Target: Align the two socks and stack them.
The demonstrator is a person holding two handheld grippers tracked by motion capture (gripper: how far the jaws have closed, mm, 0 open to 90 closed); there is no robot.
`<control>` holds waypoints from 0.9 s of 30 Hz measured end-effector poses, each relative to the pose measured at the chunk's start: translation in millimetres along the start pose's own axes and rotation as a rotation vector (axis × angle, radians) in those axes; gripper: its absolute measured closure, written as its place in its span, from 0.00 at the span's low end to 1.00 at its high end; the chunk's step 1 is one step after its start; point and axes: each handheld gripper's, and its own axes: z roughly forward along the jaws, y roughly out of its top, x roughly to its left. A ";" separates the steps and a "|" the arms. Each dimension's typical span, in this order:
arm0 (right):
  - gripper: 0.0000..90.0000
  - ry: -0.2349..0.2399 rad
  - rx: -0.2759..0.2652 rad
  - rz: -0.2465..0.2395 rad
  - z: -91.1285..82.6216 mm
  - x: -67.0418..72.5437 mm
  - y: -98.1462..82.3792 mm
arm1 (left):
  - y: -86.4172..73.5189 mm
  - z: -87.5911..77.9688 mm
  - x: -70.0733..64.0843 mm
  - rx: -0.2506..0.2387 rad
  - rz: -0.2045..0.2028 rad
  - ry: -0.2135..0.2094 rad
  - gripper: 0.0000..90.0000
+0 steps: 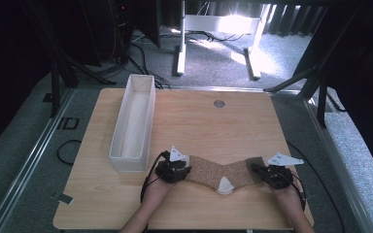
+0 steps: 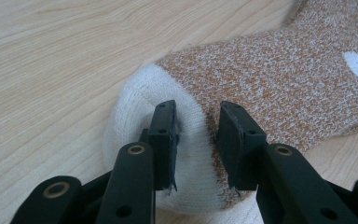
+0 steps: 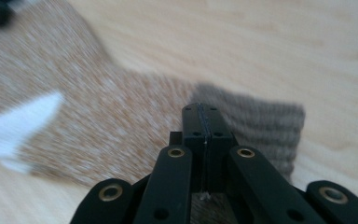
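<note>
Left gripper (image 2: 196, 135): jaws partly parted, pinching a ridge of the sock's white toe (image 2: 142, 100)
Right gripper (image 3: 201, 114): jaws pressed tight together over the grey cuff (image 3: 265, 126); whether they pinch cloth, cannot tell
Sock (image 1: 216, 171): flat on the table (image 1: 209, 121), stretched between both grippers; tray (image 1: 135, 121) well to its left

Brown-flecked sock (image 1: 212, 172) w/ white toe & heel, grey cuff, flat on table's near edge.
</note>
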 end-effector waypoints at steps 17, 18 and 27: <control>0.99 -0.046 -0.010 0.017 -8.8 -16.3 -4.9 | -1.2 -12.5 8.8 0.002 -0.052 0.039 0.61; 0.99 -0.042 -0.008 0.017 -6.7 -16.4 -7.1 | -1.9 -10.9 9.2 0.014 -0.050 0.042 0.59; 0.98 -0.038 -0.016 0.014 -5.7 -16.3 -7.9 | -8.3 2.3 22.2 0.054 -0.152 0.057 0.35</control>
